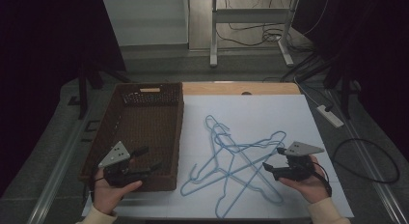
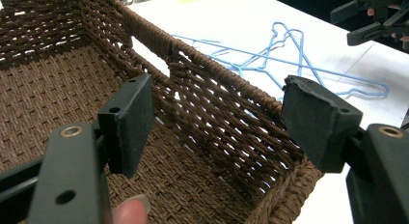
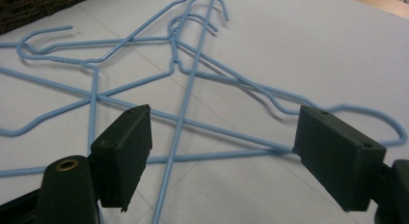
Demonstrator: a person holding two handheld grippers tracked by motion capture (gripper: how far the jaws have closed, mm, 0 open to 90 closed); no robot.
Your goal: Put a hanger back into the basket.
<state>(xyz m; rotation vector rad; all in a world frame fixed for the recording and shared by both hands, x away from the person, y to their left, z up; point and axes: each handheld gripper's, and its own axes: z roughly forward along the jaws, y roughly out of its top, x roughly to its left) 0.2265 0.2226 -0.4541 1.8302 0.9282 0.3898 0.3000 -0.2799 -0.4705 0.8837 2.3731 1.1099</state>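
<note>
A pile of light-blue wire hangers (image 1: 231, 161) lies crossed over one another on the white table top (image 1: 270, 113). To their left stands an empty brown wicker basket (image 1: 180, 122). My left gripper (image 1: 150, 157) hovers open over the basket's near right corner. In the left gripper view the basket's right wall (image 2: 217, 89) runs between the jaws of my left gripper (image 2: 219, 113). My right gripper (image 1: 273, 159) is open at the right end of the pile. In the right gripper view the hangers (image 3: 193, 74) lie just under and beyond my right gripper (image 3: 222, 147), with nothing held.
A wooden strip (image 1: 241, 88) borders the table's far edge. On the floor to the right lie a white power strip (image 1: 330, 115) and a looped black cable (image 1: 366, 161). A metal table frame (image 1: 251, 21) stands farther back. The other gripper (image 2: 376, 16) shows beyond the hangers.
</note>
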